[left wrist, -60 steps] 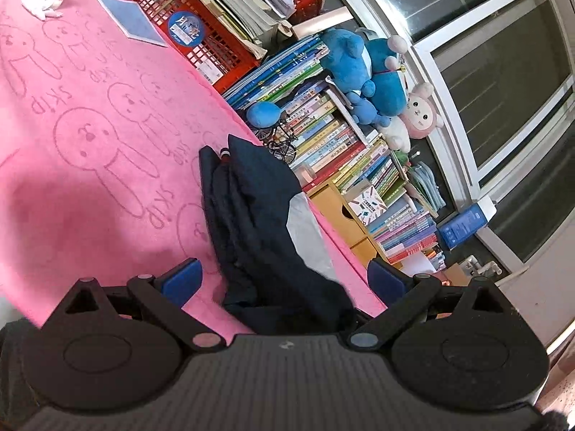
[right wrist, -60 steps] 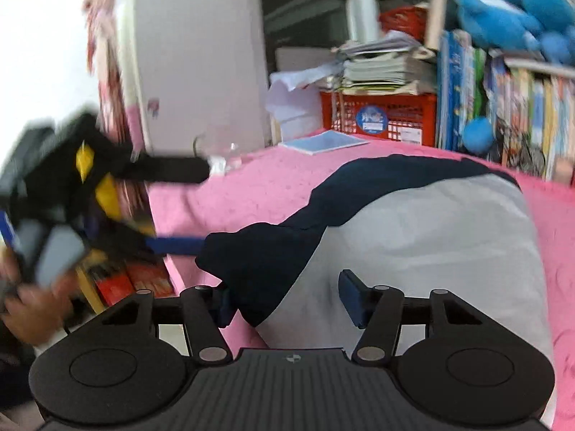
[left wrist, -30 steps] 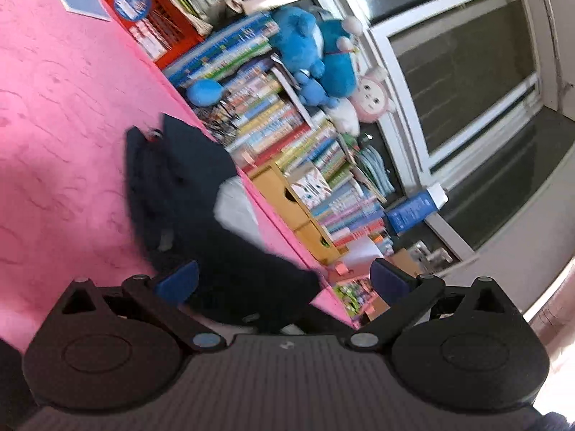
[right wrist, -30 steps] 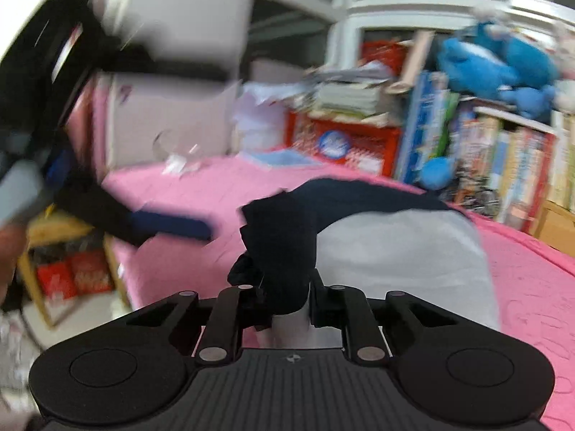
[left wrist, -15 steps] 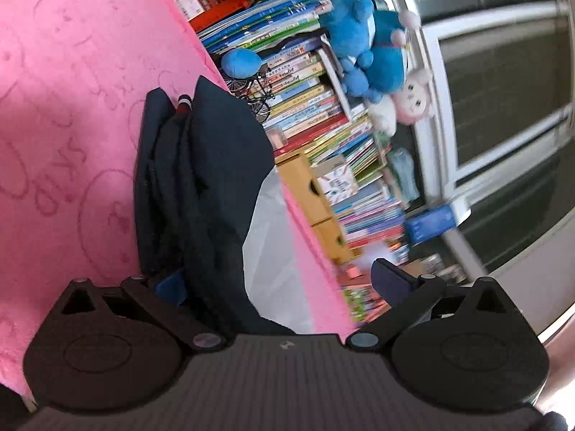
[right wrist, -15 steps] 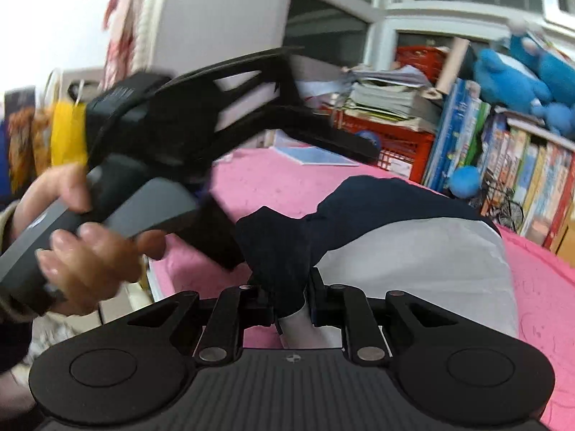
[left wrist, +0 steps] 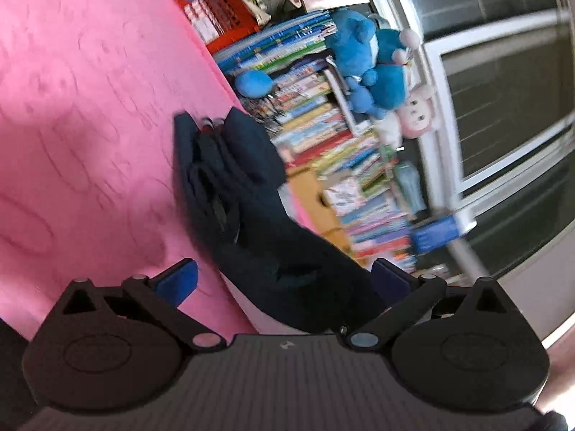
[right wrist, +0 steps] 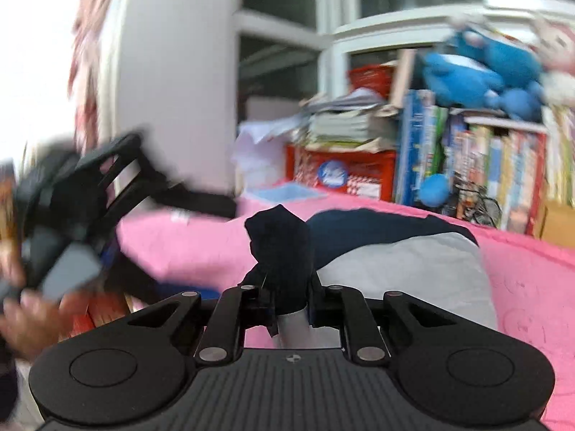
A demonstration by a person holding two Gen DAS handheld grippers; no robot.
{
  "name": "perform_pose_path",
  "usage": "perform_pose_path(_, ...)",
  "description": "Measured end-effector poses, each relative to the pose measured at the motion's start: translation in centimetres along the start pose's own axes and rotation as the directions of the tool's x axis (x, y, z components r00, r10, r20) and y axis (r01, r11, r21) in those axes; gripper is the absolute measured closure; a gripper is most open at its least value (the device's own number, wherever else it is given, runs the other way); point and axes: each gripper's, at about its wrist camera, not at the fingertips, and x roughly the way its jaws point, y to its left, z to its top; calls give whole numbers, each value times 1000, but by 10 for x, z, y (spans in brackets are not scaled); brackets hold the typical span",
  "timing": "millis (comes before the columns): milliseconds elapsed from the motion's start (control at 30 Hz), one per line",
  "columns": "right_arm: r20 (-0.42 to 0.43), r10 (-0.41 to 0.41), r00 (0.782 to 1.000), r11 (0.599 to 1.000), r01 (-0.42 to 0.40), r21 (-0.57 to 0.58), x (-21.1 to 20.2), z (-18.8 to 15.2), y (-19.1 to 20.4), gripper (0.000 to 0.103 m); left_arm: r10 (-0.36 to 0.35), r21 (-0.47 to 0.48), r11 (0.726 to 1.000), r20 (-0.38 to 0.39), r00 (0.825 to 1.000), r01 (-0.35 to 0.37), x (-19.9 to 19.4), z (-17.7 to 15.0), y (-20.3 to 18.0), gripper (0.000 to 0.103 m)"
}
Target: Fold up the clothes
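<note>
A navy and grey garment (left wrist: 233, 194) lies on the pink bedspread (left wrist: 79, 136) near its edge. My left gripper (left wrist: 284, 280) is open, its blue pads (left wrist: 178, 280) wide apart, and the garment's near dark end runs between them without being pinched. In the right wrist view my right gripper (right wrist: 289, 309) has its jaws closing on a raised navy corner of the garment (right wrist: 284, 248); the pads press on the cloth. The grey part (right wrist: 413, 269) lies flat behind it. The left gripper (right wrist: 215, 251) shows blurred at the left, held by a hand (right wrist: 25, 319).
Beyond the bed stand rows of books (left wrist: 323, 136), a red basket (right wrist: 345, 176) with stacked papers, blue plush toys (left wrist: 370, 61) and a large window (left wrist: 503, 107). A blue booklet (right wrist: 284, 192) lies on the bedspread at the back.
The left gripper has rolled and dropped, and in the right wrist view it has swung down and to the left. The right gripper keeps its hold on the navy corner.
</note>
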Motion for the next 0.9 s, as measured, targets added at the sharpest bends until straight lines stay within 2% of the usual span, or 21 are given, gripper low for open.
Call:
perform_pose_path(100,22,2,1000,1000,-3,31,-8,5,-8,87,-34,-64,997,-36,999,32,15,1,9,0)
perform_pose_path(200,21,12,1000,999,-13,42,-9,6,-10,87,-49,-76,996,-77,996,44,39,1,12,0)
perform_pose_path(333,-30,58,998,998,-58,-15,-3,0,-3,86,-22,-30,999,-116,993,18,64,12,5,0)
perform_pose_path(433,-98,100,990,987,-111,-117,3,-8,14,84,19,26,1000,-126,992,-16,73,7,1,1)
perform_pose_path(500,-130,106,986,975,-129,-179,4,-13,21,78,70,90,994,-109,992,-61,70,0,-2,13)
perform_pose_path(533,-144,129,981,971,-154,-180,2,-12,19,74,98,121,989,-97,990,-86,68,-4,-3,19)
perform_pose_path(600,-163,201,966,965,-224,-133,-7,-8,6,60,144,142,981,-84,986,-131,63,-8,0,48)
perform_pose_path(667,-162,269,949,959,-279,-44,-20,-1,-21,32,163,126,980,-78,984,-152,59,-9,7,58)
perform_pose_path(700,-148,272,951,961,-276,-7,-26,4,-38,22,163,123,980,-78,984,-153,57,-9,9,60)
perform_pose_path(767,-121,263,957,964,-256,68,-34,15,-74,13,168,125,980,-76,983,-157,56,-9,10,62)
perform_pose_path(833,-100,176,979,976,-160,151,-26,28,-116,11,176,140,976,-69,982,-166,57,-11,8,62)
perform_pose_path(900,-120,133,984,962,-99,256,-2,34,-160,11,185,156,972,-62,981,-174,56,-13,7,62)
